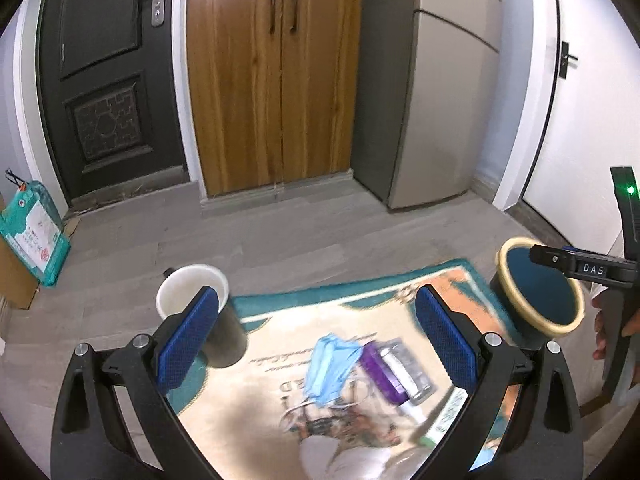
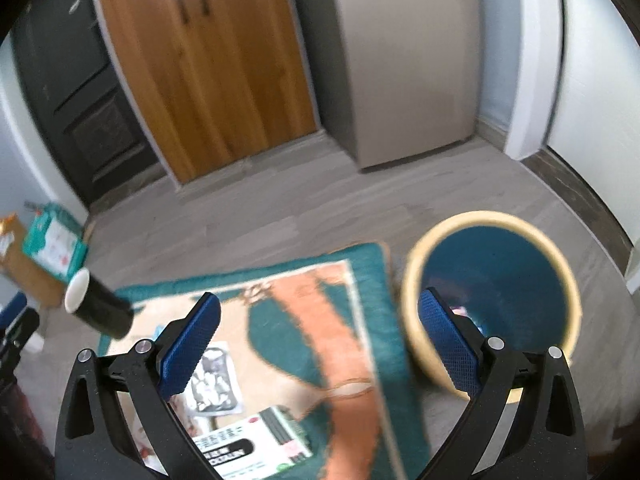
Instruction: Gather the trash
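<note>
Trash lies on a patterned rug (image 1: 280, 312): a blue face mask (image 1: 328, 368), a purple box (image 1: 380, 376), a blister pack (image 1: 412, 368) and a white tube (image 1: 412, 408). My left gripper (image 1: 316, 340) hangs open above them, holding nothing. A black cup with a white inside (image 1: 200, 308) stands just past its left finger. A blue bin with a yellow rim (image 2: 492, 292) sits off the rug's right edge. My right gripper (image 2: 320, 340) is open and holds nothing, its right finger over the bin's near rim. A green-and-white box (image 2: 256, 444) and the blister pack (image 2: 212, 384) lie below it.
A dark entry door (image 1: 108, 80), wooden cabinet (image 1: 272, 80) and grey fridge (image 1: 432, 92) line the far wall. A teal package (image 1: 36, 232) leans on a cardboard box at left. Grey floor stretches between the rug and the wall. A hand (image 1: 600, 320) holds the right gripper's handle.
</note>
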Demonstrator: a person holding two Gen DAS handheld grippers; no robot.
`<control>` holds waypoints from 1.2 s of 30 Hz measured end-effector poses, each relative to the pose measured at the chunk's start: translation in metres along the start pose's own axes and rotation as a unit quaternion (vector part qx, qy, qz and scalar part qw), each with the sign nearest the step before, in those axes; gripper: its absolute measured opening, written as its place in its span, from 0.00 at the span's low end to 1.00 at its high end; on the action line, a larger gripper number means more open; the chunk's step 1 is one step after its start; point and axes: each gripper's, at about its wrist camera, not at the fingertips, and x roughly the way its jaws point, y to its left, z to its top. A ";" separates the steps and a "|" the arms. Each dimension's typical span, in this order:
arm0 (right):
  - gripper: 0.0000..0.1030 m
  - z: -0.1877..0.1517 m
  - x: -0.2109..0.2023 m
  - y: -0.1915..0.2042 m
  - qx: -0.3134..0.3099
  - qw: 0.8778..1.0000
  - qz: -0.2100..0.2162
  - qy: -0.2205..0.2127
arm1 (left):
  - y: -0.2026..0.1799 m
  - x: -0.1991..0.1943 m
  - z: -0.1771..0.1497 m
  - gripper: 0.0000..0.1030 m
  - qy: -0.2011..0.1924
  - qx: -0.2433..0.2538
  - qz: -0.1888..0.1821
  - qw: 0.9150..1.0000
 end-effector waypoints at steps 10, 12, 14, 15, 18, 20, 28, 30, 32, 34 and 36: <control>0.95 -0.022 0.057 0.056 -0.011 0.996 0.019 0.085 | 0.029 0.037 -0.020 0.94 0.055 0.025 -0.002 0.998; 0.95 -0.032 0.068 0.069 -0.029 0.993 0.028 0.108 | 0.033 0.045 -0.022 0.94 0.064 0.015 -0.008 0.998; 0.95 -0.040 0.076 0.081 -0.052 0.991 0.026 0.124 | 0.033 0.052 -0.024 0.94 0.075 0.010 -0.013 0.997; 0.94 -0.045 0.081 0.088 -0.067 0.988 0.027 0.134 | 0.032 0.057 -0.025 0.94 0.083 0.012 -0.014 0.996; 0.93 -0.058 0.091 0.101 -0.097 0.982 0.032 0.158 | 0.025 0.068 -0.028 0.94 0.097 0.028 -0.018 0.995; 0.92 -0.064 0.095 0.108 -0.109 0.978 0.043 0.175 | 0.022 0.072 -0.030 0.94 0.102 0.038 -0.018 0.994; 0.64 -0.079 0.112 0.122 -0.140 0.962 0.072 0.223 | 0.013 0.084 -0.036 0.94 0.125 0.050 -0.026 0.991; 0.61 -0.082 0.113 0.124 -0.141 0.959 0.083 0.231 | 0.011 0.086 -0.037 0.94 0.129 0.050 -0.027 0.990; 0.52 -0.084 0.113 0.125 -0.149 0.957 0.086 0.233 | 0.009 0.089 -0.038 0.94 0.135 0.051 -0.029 0.989; 0.44 -0.082 0.109 0.124 -0.150 0.958 0.094 0.228 | 0.006 0.093 -0.041 0.94 0.143 0.054 -0.030 0.988; 0.31 -0.075 0.105 0.118 -0.136 0.960 0.102 0.223 | 0.001 0.097 -0.044 0.94 0.151 0.065 -0.029 0.986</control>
